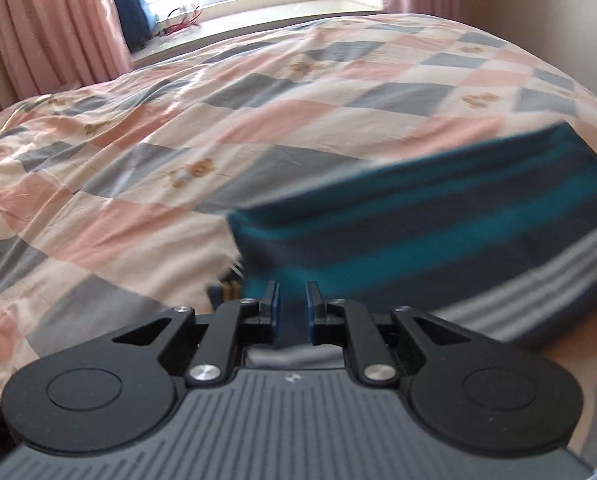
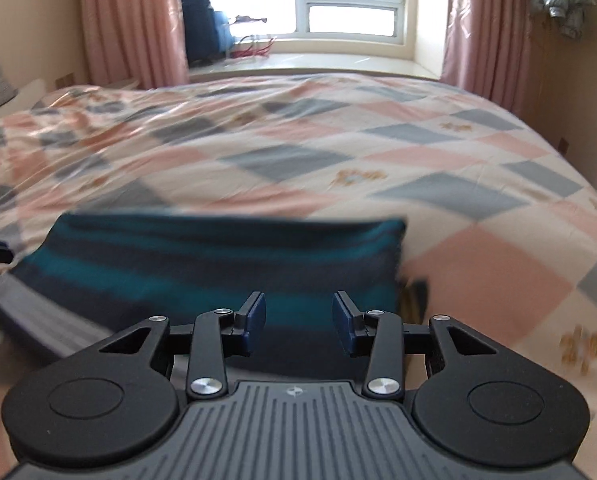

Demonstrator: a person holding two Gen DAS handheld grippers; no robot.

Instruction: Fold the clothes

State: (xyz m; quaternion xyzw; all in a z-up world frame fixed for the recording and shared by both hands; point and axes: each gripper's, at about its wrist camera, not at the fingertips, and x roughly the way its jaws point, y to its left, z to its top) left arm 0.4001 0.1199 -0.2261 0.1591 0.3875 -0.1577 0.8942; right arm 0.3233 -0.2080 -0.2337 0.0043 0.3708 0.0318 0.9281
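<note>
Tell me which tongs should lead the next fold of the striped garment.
Left, probably. The left tongs look shut on the striped garment, with cloth between the pads. The right tongs are open above it, gripping nothing.

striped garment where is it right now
The striped garment lies on the checked quilt at the bed's near edge, just ahead of both claws; the left claw is closed on its near edge.

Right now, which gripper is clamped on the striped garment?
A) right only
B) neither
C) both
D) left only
D: the left gripper has its jaws narrowed onto a fold of the striped garment, while the right gripper stands open over the fabric with nothing pinched between its pads.
</note>
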